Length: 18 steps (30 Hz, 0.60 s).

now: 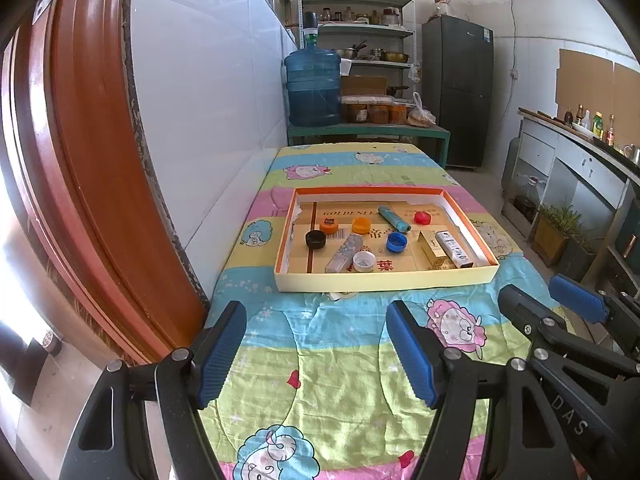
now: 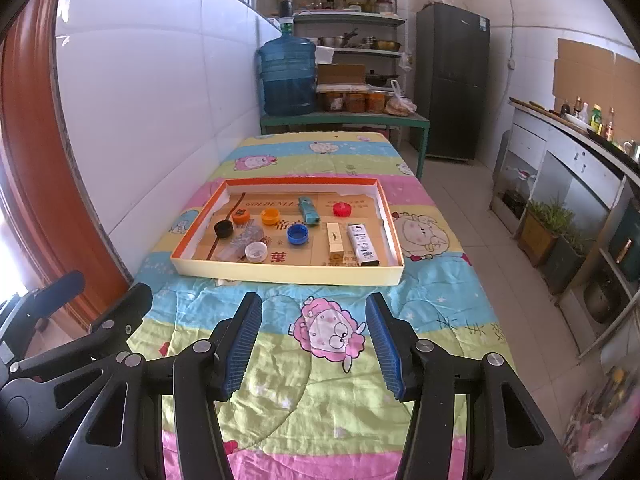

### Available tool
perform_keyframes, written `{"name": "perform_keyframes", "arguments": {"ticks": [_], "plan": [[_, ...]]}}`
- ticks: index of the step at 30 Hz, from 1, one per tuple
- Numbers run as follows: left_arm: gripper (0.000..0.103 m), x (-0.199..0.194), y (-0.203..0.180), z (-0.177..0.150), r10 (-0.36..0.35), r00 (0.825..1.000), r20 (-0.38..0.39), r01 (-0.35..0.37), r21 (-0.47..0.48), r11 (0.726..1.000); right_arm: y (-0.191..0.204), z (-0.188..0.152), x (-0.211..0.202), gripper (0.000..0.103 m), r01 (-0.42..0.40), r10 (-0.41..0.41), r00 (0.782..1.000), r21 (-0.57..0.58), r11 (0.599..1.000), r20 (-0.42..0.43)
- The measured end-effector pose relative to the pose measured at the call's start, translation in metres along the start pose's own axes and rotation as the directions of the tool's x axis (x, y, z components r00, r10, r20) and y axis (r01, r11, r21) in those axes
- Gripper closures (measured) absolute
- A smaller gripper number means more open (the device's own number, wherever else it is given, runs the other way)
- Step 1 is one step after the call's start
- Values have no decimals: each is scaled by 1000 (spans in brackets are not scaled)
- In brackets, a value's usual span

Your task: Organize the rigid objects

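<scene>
Hovering side by side over the near desk (image 1: 340, 360), left gripper (image 1: 316, 350) and right gripper (image 2: 314, 344) jaws parted, empty; caps, tubes, boxes lie in tray (image 2: 288, 270) beyond.

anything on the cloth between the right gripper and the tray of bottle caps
Nothing visible. Only bare patterned cloth lies between the open right gripper and the tray; its low front wall is the one edge to clear before the caps.
</scene>
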<state>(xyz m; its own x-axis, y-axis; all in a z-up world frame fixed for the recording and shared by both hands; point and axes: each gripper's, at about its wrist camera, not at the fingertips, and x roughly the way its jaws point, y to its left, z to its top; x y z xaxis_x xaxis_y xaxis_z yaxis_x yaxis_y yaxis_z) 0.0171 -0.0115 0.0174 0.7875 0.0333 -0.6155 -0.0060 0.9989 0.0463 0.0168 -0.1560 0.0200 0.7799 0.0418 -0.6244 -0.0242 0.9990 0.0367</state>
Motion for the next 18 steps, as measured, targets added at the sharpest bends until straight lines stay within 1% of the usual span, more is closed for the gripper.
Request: {"name": "perform_keyframes", "arguments": {"ticks": [12, 18], "plan": [[31, 3, 0, 1, -3, 1000, -9, 3, -6, 1000, -1, 2, 0, 47, 6, -6, 1000, 0, 1000, 6], [31, 9, 3, 0, -36, 999, -40, 35, -30, 999, -1, 2, 1, 47, 7, -6, 1000, -2, 1000, 8]]}}
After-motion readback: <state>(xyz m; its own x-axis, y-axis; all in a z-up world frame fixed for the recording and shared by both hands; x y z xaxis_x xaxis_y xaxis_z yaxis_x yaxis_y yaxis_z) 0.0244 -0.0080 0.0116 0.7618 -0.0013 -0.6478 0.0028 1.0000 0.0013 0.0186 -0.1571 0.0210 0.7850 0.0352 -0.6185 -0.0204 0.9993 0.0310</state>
